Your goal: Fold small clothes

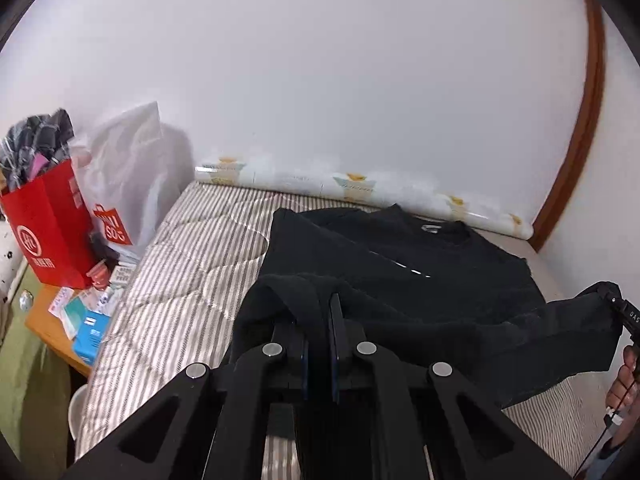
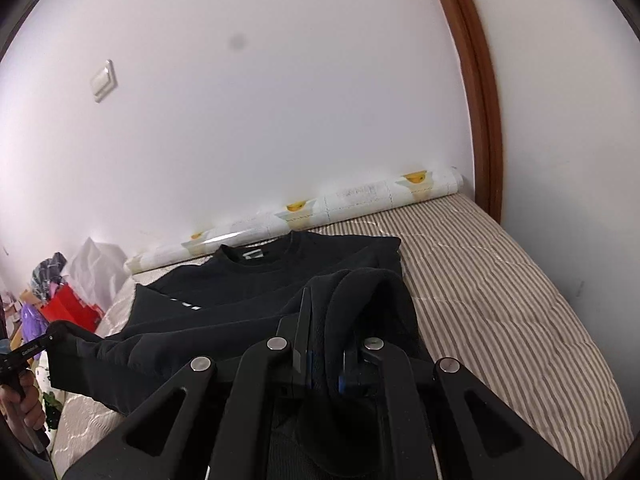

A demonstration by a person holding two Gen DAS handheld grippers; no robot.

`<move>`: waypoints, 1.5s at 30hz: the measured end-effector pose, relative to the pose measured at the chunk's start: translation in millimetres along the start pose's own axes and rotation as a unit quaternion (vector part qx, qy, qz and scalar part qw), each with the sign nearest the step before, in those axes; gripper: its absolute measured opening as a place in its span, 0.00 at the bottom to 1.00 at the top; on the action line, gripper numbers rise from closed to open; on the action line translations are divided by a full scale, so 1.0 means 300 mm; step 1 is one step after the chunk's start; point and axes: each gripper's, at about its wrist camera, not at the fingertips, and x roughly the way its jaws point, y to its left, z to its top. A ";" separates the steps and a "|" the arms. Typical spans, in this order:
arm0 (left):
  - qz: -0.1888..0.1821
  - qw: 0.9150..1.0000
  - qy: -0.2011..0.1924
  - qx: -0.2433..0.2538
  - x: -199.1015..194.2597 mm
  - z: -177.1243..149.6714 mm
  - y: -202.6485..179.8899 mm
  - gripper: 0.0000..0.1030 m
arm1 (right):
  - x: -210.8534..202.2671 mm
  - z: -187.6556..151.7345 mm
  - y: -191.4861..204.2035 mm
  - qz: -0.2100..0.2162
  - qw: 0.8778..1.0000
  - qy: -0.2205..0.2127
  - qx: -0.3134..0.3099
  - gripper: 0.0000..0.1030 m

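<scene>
I am looking at a bed with a striped cover that sits against a white wall. Closest to me, my left gripper is squeezed shut on the near edge of a black shirt, and the cloth bunches up between its fingers. My right gripper is also clamped shut on the same near edge, with a thick fold of black cloth poking up between its fingers. Between the two grippers the held edge is lifted off the bed and hangs a little. In the left view I can see a person's hand holding the right gripper at the far right, and in the right view a hand holds the left gripper at the far left. Farther away, the rest of the shirt lies flat on the cover, with its round neck hole pointing toward the wall. Behind the shirt, a long roll of paper with yellow pictures lies along the bottom of the wall. Off to the left side, a red bag and a white bag stand on a small wooden table.
</scene>
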 end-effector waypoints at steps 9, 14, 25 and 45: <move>0.012 0.999 0.052 -0.005 0.208 0.017 0.027 0.07 | 0.273 -0.004 -0.041 -0.021 0.998 0.057 -0.007 0.08; 0.020 0.997 0.071 -0.004 0.271 0.006 0.033 0.08 | 0.380 -0.035 -0.066 -0.039 0.995 0.091 -0.006 0.08; 0.020 0.996 0.083 0.013 0.266 -0.008 0.030 0.12 | 0.367 -0.080 -0.090 -0.059 0.990 0.129 -0.018 0.20; -0.053 0.987 0.127 -0.082 0.079 -0.295 0.309 0.45 | 0.050 -0.255 -0.261 -0.077 0.989 0.126 -0.004 0.43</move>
